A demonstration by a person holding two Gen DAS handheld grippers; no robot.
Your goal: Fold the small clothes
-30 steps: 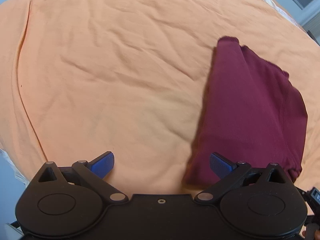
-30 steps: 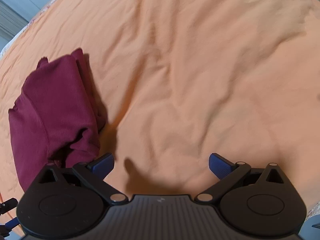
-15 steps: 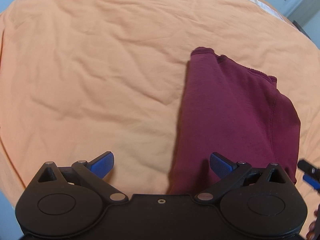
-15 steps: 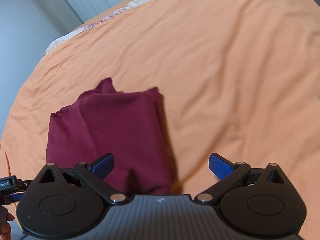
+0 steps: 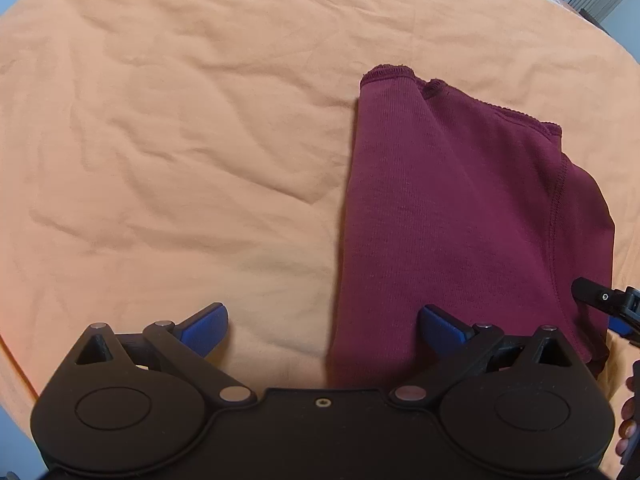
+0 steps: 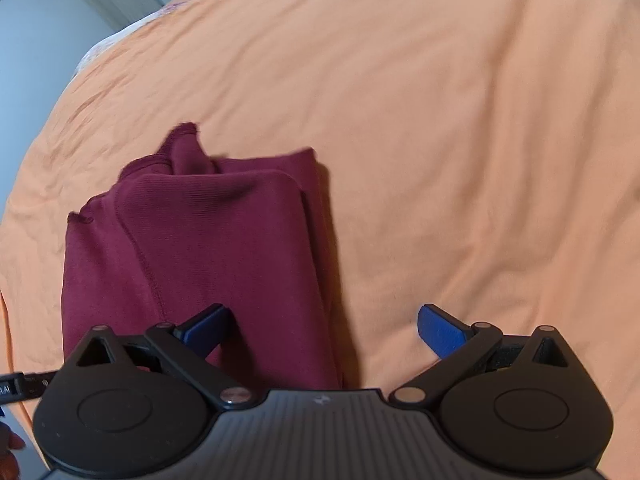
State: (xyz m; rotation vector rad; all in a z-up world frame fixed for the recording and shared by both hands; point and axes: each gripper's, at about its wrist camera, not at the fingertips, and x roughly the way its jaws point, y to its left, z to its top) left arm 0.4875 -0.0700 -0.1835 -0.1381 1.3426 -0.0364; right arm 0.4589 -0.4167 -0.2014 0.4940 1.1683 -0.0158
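Both claws hold nothing, blue fingers spread wide: the left claw (image 5: 323,326) has the garment (image 5: 452,216) ahead to its right, the right claw (image 6: 322,326) has it ahead to its left. Maroon ribbed knit, it lies folded in layers, stitched hems farthest away, on a wrinkled orange sheet (image 5: 168,128).

Wrinkled orange bedsheet (image 5: 168,128) covers the bed and fills nearly the whole scene, a strip of white patterned bedding (image 6: 120,36) shows along its far edge, pale blue-grey wall (image 6: 36,40) beyond, light soft and even.
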